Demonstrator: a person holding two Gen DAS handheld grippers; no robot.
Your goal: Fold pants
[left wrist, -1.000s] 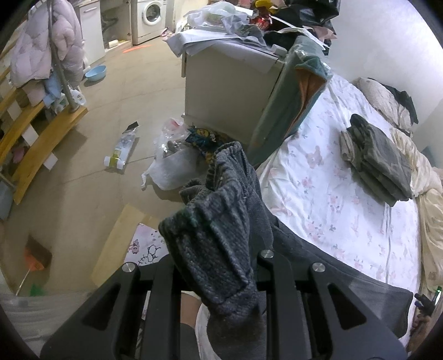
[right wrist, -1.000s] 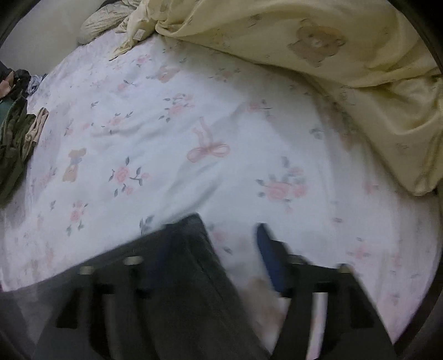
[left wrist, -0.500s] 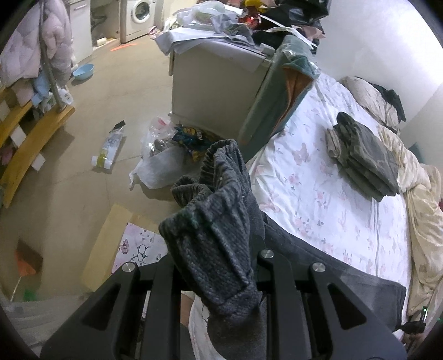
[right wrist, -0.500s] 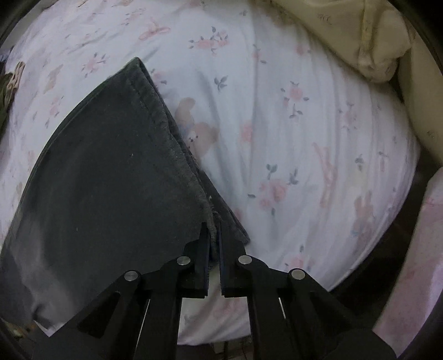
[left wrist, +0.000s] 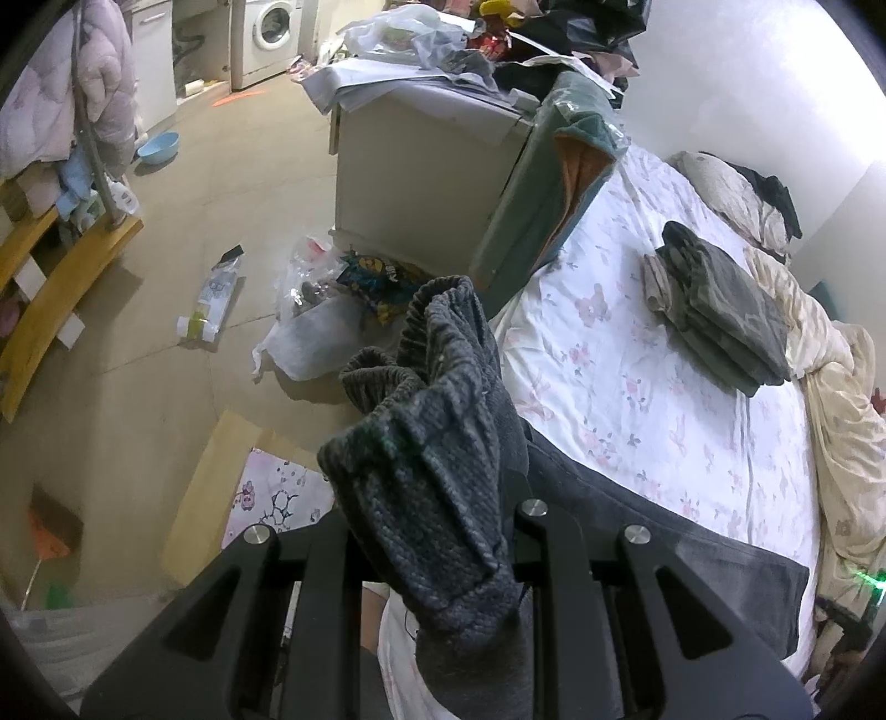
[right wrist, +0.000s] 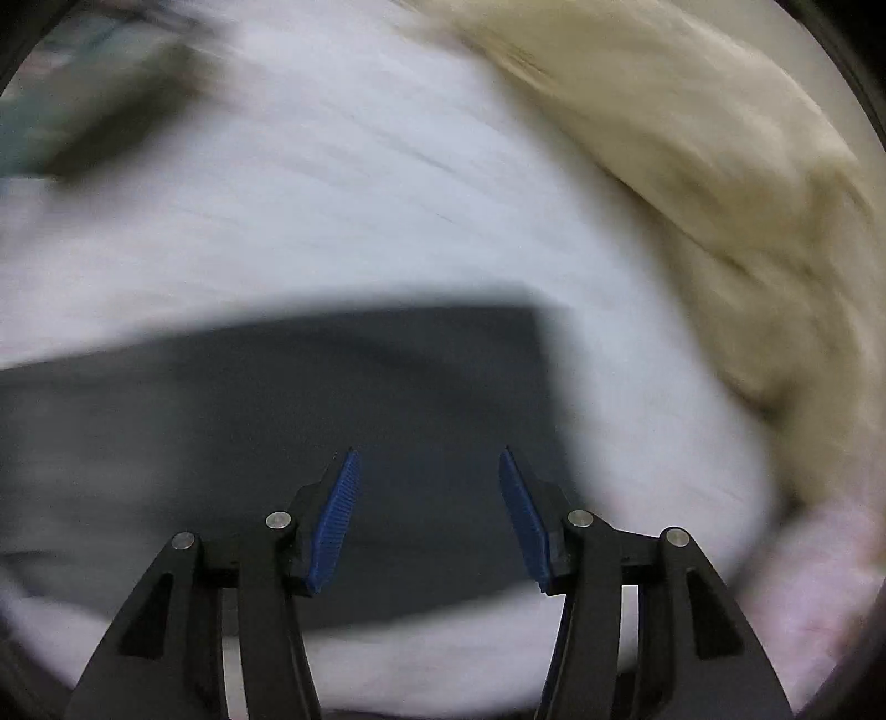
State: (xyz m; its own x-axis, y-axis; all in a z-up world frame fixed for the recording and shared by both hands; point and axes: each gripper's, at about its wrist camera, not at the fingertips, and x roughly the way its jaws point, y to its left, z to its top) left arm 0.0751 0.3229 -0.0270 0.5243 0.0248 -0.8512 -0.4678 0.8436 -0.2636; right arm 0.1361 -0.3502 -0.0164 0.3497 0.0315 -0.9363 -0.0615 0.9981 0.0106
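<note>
Corduroy fabric is seen bunched between the fingers of the left gripper [left wrist: 443,531], which is clamped on the ribbed waistband end of the dark grey pants [left wrist: 432,443]. The gathered cloth is held up over the edge of the bed [left wrist: 637,387], and the rest of the garment is stretched away to the right across the flowered sheet, lying flat near the bed's near edge. A stack of folded olive clothes [left wrist: 720,310] is seen further up the mattress, well apart from the pants, and a cream quilt [left wrist: 841,410] is heaped along the far side. Beside the bed a white cabinet [left wrist: 421,166] is piled with clutter, and a teal blanket [left wrist: 542,183] is draped from it down to the mattress. On the floor a white plastic bag [left wrist: 315,343] and a flattened carton [left wrist: 213,299] are scattered; a washing machine [left wrist: 266,39] is seen at the back of the room.

The right wrist view is heavily smeared by motion. The right gripper [right wrist: 429,515] is shown with its blue pads [right wrist: 335,520] spread wide and nothing between them. It is held just above the flat leg end of the pants [right wrist: 277,415], whose squared corner lies on the white sheet [right wrist: 332,194]. The quilt [right wrist: 720,194] is seen blurred at upper right.
</note>
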